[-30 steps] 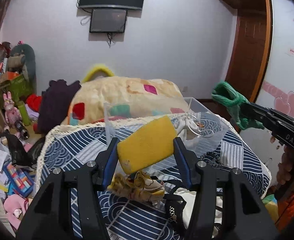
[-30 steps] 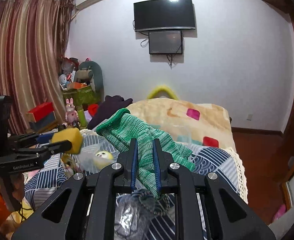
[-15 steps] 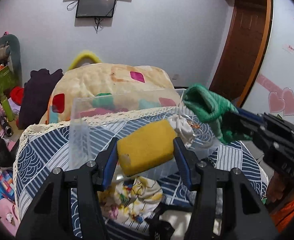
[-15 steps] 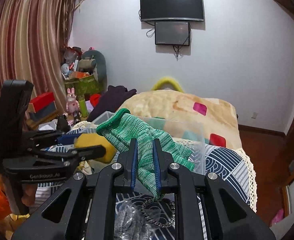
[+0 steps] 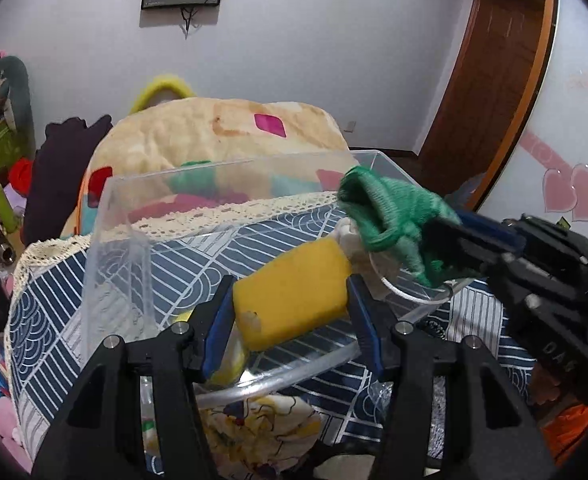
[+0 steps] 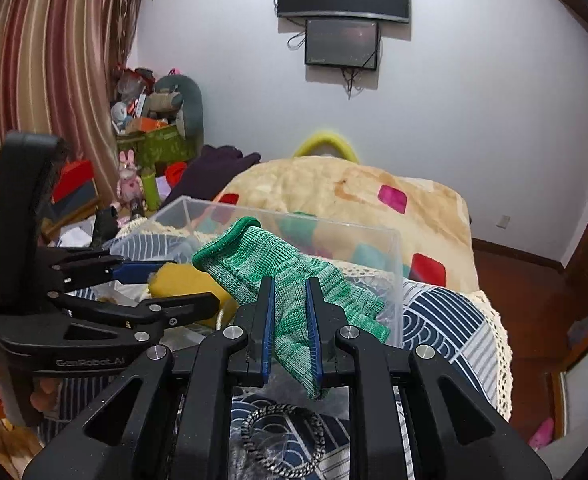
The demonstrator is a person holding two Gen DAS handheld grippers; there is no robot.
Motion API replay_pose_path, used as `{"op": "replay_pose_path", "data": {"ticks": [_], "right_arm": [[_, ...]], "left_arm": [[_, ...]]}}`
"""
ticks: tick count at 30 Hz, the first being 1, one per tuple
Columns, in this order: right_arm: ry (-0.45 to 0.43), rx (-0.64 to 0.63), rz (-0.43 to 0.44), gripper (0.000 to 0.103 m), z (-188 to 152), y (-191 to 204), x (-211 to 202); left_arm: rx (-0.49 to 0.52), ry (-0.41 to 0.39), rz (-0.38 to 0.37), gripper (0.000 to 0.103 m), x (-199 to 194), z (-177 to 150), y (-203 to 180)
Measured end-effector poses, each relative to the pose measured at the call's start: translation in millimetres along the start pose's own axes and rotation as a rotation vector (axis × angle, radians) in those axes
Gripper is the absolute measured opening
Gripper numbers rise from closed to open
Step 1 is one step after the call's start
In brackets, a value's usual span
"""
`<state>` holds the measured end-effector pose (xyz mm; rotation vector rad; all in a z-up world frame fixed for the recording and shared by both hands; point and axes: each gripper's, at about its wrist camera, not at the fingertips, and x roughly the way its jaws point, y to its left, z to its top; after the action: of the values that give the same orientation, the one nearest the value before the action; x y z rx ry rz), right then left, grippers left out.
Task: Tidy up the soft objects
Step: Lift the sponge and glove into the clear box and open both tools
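My left claw (image 5: 289,306) clamps a soft yellow foam sponge (image 5: 291,292) above the clear plastic bin (image 5: 229,176); at three o'clock, my right claw (image 6: 289,322) pinches a limp green knitted glove (image 6: 277,276) mid-body.

Both grippers are angled downward over the clear plastic bin (image 5: 229,184). Left gripper (image 5: 289,300) has its blue pads squeezed onto the ends of a yellow sponge (image 5: 294,292), just above the bin's near rim. Right gripper (image 6: 289,312) comes in from the bin's right side, jaws nearly together, pinching a green knit glove (image 6: 281,276).
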<state>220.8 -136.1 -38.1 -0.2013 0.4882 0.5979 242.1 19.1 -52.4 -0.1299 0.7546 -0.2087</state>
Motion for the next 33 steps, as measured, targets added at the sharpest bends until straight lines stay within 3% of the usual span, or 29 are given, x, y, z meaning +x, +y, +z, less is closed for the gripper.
{"op": "replay_pose_path", "data": {"ticks": [16, 24, 29, 33], "right_arm": [[0.100, -0.044, -0.010, 0.014, -5, -3, 28], [0.098, -0.036, 0.000, 0.030, -7, -6, 14], [0.046, -0.052, -0.012, 0.033, -4, -1, -8], [-0.008, -0.050, -0.011, 0.044, -1, 3, -30]], "left_arm": [[-0.024, 0.015, -0.006, 0.070, 2, 1, 8], [0.004, -0.013, -0.001, 0.072, -18, -5, 2], [0.020, -0.065, 0.019, 0.075, -41, -7, -2], [0.003, -0.112, 0.028, 0.076, -66, -9, 1]]}}
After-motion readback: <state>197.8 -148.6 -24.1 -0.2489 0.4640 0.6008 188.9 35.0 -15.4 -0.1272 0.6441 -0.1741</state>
